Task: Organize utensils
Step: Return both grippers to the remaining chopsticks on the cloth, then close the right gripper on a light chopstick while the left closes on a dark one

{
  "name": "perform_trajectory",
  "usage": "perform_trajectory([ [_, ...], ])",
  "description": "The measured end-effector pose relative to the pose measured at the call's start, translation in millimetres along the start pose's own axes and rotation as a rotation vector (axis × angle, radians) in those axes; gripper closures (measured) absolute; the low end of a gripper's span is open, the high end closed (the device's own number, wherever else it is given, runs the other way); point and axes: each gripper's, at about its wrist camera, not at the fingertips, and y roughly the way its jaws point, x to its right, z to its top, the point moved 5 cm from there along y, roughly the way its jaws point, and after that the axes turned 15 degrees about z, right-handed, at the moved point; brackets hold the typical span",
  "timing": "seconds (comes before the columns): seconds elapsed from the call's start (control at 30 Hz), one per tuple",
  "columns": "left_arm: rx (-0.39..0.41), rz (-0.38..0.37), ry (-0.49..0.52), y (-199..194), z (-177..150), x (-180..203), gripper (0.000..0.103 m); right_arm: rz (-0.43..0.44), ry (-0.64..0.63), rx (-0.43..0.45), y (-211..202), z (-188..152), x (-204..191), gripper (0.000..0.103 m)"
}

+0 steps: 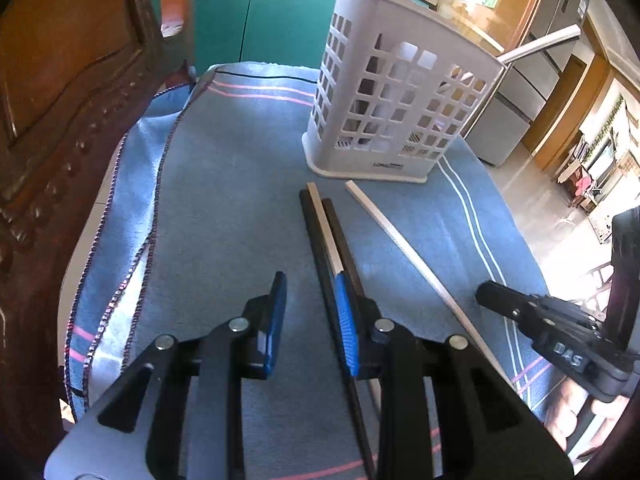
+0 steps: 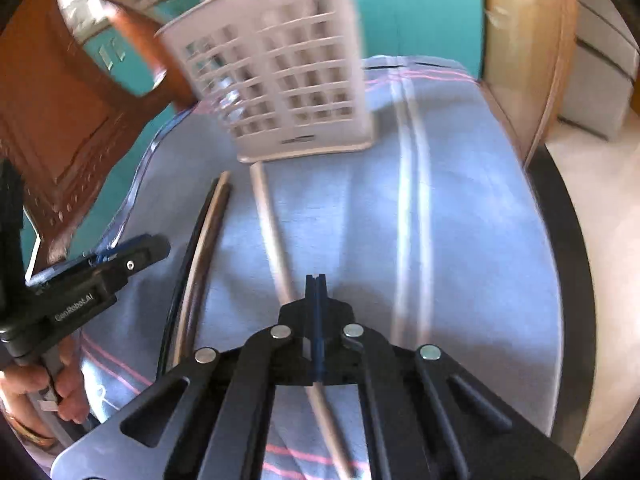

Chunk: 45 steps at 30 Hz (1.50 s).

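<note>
1. Left wrist view: I logged my left claw (image 1: pixel 314 322) partly open above the blue cloth (image 1: pixel 224 184) on the desk, nothing gripped. Three bundled chopsticks (image 1: pixel 326 232), two dark and one pale, ran under its right finger (image 1: pixel 347 326), not between the pads.
2. Right wrist view: my right claw (image 2: pixel 316 280) was fully closed, pads together. The lone pale chopstick (image 2: pixel 268 216) passed beneath it; motion blur kept me from telling whether it was pinched.
3. White slotted utensil holder (image 1: pixel 396 100) stood upright just beyond the chopstick tips, already holding some utensils.
4. Risk, my judgement: closing the left claw here would likely miss the bundle or nudge it sideways, since it lay off-centre.
5. Risk, my judgement: if the right claw had shut on nothing, lifting would leave that stick behind; a tip-only pinch might let it swing and strike the holder's rim.
</note>
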Motion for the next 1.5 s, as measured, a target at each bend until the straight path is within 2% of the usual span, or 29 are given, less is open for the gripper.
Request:
perform_trajectory([
  [0.07,-0.002,0.000,0.002,0.4,1.0,1.7,0.073,0.035,0.015,0.016,-7.2,-1.7,3.6,0.102],
  [0.13,-0.001,0.002,0.006,1.0,0.8,3.8,0.073,0.011,0.006,0.024,-6.3,-0.1,8.2,0.093],
  [0.23,0.004,0.012,0.023,1.8,0.2,7.1,0.073,0.042,0.016,0.023,-4.6,-1.5,9.4,0.080],
  [0.33,0.017,0.029,0.045,-0.6,-0.8,8.3,0.073,0.034,-0.011,0.018,-1.1,-4.1,3.8,0.074],
  [0.53,0.012,0.038,0.064,1.5,-2.3,11.4,0.069,-0.032,-0.118,-0.022,12.6,-10.5,-11.2,0.074],
  [0.57,0.010,0.040,0.064,2.2,-2.7,11.1,0.068,-0.043,-0.144,-0.032,14.8,-12.6,-14.6,0.077],
  [0.6,0.008,0.040,0.063,2.8,-2.5,10.5,0.068,-0.052,-0.161,-0.038,15.6,-14.4,-16.5,0.092],
  [0.67,0.008,0.038,0.059,2.3,-2.7,10.1,0.068,-0.063,-0.181,-0.044,16.3,-16.4,-18.6,0.095],
  [0.77,0.013,0.036,0.062,1.1,-3.1,10.1,0.068,-0.050,-0.149,-0.045,11.3,-19.8,-15.8,0.096],
  [0.93,0.005,0.036,0.062,1.2,-5.5,7.6,0.068,-0.110,-0.004,0.014,-15.7,-31.8,6.0,0.096],
  [1.03,-0.010,0.038,0.066,3.5,-7.4,8.5,0.068,-0.074,0.020,0.005,-22.0,-39.8,6.5,0.096],
  [1.07,-0.016,0.037,0.066,4.8,-7.8,8.5,0.068,-0.067,0.017,-0.003,-21.5,-40.2,5.5,0.095],
  [1.13,-0.026,0.035,0.066,6.7,-9.1,9.6,0.068,-0.050,0.010,-0.009,-19.9,-37.2,3.0,0.085],
  [1.23,-0.040,0.049,0.076,10.8,-11.2,10.6,0.068,-0.051,0.006,-0.003,-17.5,-24.4,1.6,0.075],
  [1.4,-0.045,0.065,0.051,14.1,-10.1,3.6,0.068,-0.114,-0.047,-0.035,-6.2,1.1,1.7,0.070],
  [1.5,-0.045,0.070,0.030,14.5,-8.6,-0.3,0.071,-0.111,-0.063,-0.023,-1.6,9.2,2.5,0.068],
])
